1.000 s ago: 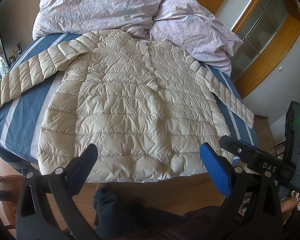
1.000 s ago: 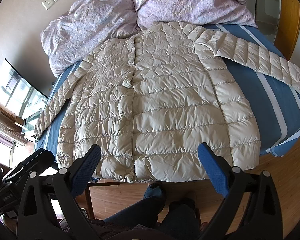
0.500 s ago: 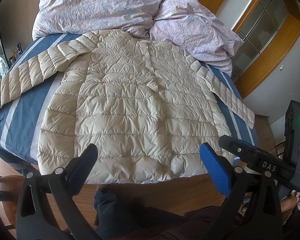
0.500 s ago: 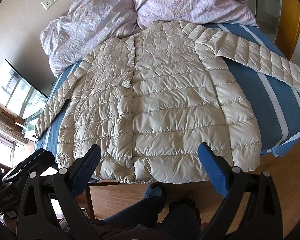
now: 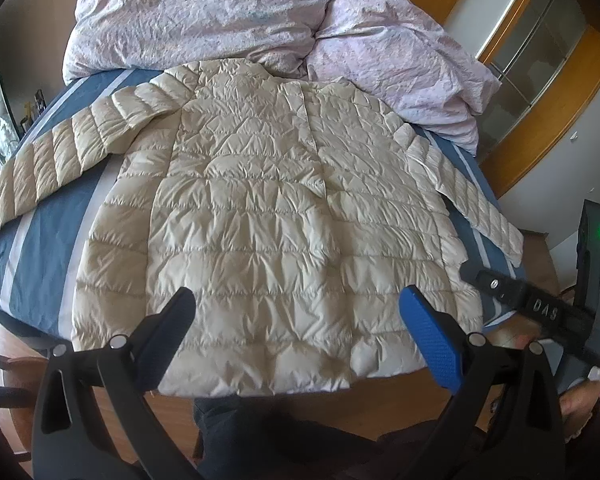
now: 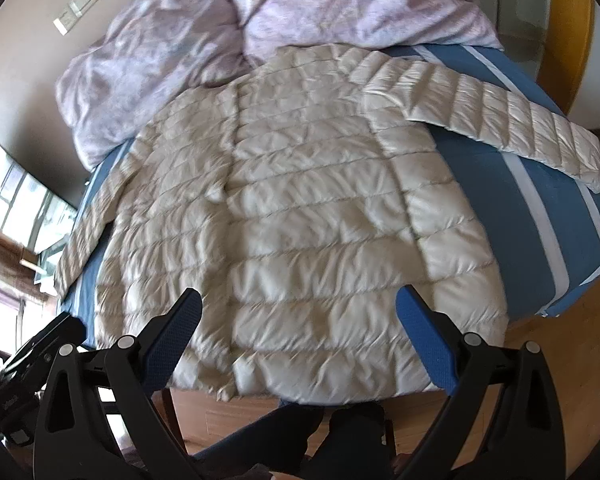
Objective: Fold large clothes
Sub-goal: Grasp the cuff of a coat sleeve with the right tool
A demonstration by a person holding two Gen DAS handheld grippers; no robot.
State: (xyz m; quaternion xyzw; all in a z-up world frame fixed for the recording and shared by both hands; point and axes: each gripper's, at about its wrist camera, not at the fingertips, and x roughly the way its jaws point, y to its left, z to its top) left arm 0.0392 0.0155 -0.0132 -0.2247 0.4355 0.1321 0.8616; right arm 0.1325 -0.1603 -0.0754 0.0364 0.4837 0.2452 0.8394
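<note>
A cream quilted puffer jacket (image 5: pixel 260 216) lies flat and face up on the blue striped bed (image 5: pixel 40 232), sleeves spread to both sides, hem at the near edge. It also shows in the right wrist view (image 6: pixel 300 216). My left gripper (image 5: pixel 300 328) is open and empty, above the hem. My right gripper (image 6: pixel 300 328) is open and empty, also above the hem. The right gripper's body (image 5: pixel 540 312) shows at the right of the left wrist view.
A crumpled lilac duvet (image 5: pixel 228 12) is heaped at the head of the bed, also in the right wrist view (image 6: pixel 300 4). Wooden floor (image 6: pixel 560 352) lies below the bed's near edge. The person's legs (image 5: pixel 236 432) stand there. A wood-framed cabinet (image 5: pixel 540 80) stands right.
The right gripper has moved forward and lower toward the jacket's hem; its view is blurred by motion. The left gripper has moved slightly closer. Both stay open.
</note>
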